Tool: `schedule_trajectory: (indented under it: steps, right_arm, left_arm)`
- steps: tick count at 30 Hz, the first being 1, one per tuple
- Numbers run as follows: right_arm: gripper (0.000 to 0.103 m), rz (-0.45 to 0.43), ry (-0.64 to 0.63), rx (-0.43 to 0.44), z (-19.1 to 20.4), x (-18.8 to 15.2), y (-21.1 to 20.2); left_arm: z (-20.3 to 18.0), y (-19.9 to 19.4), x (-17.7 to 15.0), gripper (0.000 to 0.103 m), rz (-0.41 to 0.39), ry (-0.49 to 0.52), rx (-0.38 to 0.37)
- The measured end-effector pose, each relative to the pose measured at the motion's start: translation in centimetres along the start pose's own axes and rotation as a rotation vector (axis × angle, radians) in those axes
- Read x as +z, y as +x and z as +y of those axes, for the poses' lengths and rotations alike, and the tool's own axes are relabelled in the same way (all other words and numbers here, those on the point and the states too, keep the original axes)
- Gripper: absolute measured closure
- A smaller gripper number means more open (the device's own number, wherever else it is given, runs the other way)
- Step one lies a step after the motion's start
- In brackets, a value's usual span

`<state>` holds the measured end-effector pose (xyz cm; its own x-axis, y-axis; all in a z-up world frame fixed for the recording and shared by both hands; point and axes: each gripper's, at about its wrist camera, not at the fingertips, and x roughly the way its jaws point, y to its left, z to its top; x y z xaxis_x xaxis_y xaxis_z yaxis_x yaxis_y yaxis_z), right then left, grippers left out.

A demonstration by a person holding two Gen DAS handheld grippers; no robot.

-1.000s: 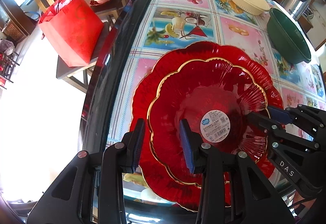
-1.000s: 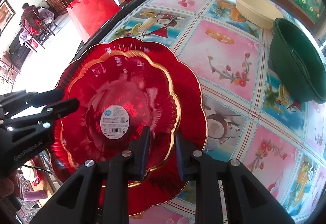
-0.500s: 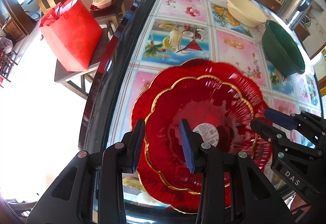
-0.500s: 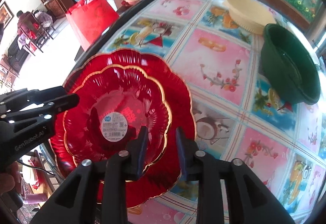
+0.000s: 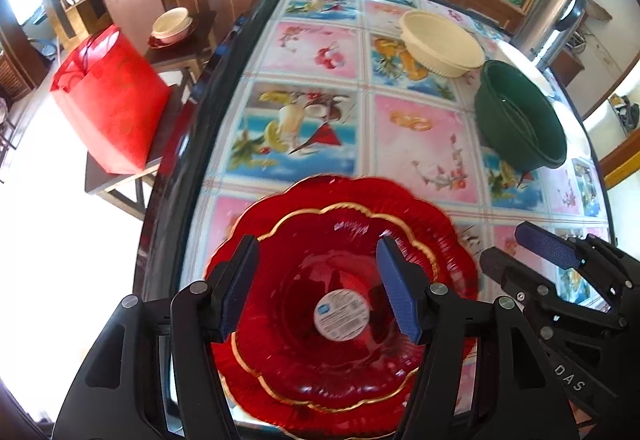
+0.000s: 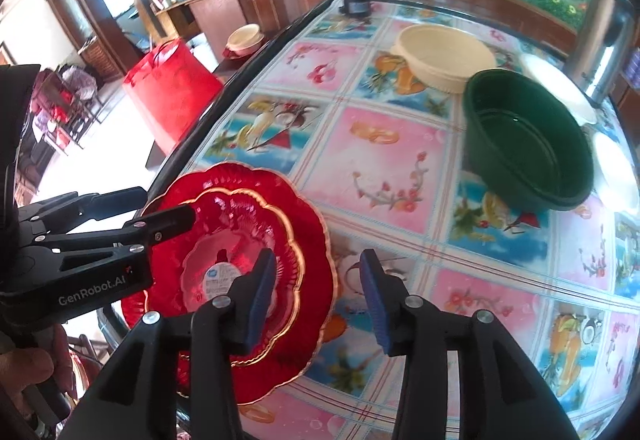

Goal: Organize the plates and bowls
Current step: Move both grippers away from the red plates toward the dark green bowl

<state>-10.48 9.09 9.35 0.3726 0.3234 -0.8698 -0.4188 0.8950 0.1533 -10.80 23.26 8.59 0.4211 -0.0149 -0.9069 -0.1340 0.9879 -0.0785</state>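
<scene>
Red plates' near rim seemingly hidden.

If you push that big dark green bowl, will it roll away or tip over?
Probably neither. The dark green round plastic-looking bowl sits upright on a wide base, so it should slide, not roll. The glossy patterned tabletop looks slippery, helping it slide. Its tall walls might make it tip if it is pushed at the rim.

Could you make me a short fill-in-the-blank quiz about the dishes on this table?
1. The smaller red plate rests on a larger ____ plate.
2. The round sticker sits at the smaller plate's ____.
3. Beside the cream bowl stands a dark ____ bowl.
4. The left gripper holds ____.

Missing words: red; centre; green; nothing
</scene>
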Motion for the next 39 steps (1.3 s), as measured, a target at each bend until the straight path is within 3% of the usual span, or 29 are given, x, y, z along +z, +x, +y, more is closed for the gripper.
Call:
schedule_trajectory:
  steps: [3, 6, 14, 16, 20, 39]
  right_arm:
    - [0.053, -0.009, 0.025, -0.009, -0.9, -0.1, -0.3]
    - [0.052, -0.019, 0.038, -0.019, -1.9, -0.3, -0.6]
    - [0.042, -0.024, 0.065, -0.019, -5.3, -0.4, -1.5]
    - [0.04, -0.025, 0.065, -0.018, -5.8, -0.3, -1.7]
    - [0.034, -0.031, 0.064, -0.022, -7.0, -0.1, -2.2]
    - [0.029, -0.036, 0.173, -0.089, -14.7, 0.4, -3.3]
  left_arm:
    - [-0.8, 0.3, 0.6, 0.041, 0.0, 0.018, -0.012]
    - [-1.8, 0.6, 1.0, 0.033, 0.009, 0.024, -0.016]
    - [-5.0, 1.1, 2.0, 0.031, 0.016, 0.008, -0.04]
    - [-5.8, 1.2, 2.3, 0.024, 0.016, 0.009, -0.042]
    - [-7.3, 1.3, 2.8, 0.024, 0.011, 0.01, -0.047]
    - [-13.2, 3.0, 6.4, 0.024, 0.009, 0.077, -0.062]
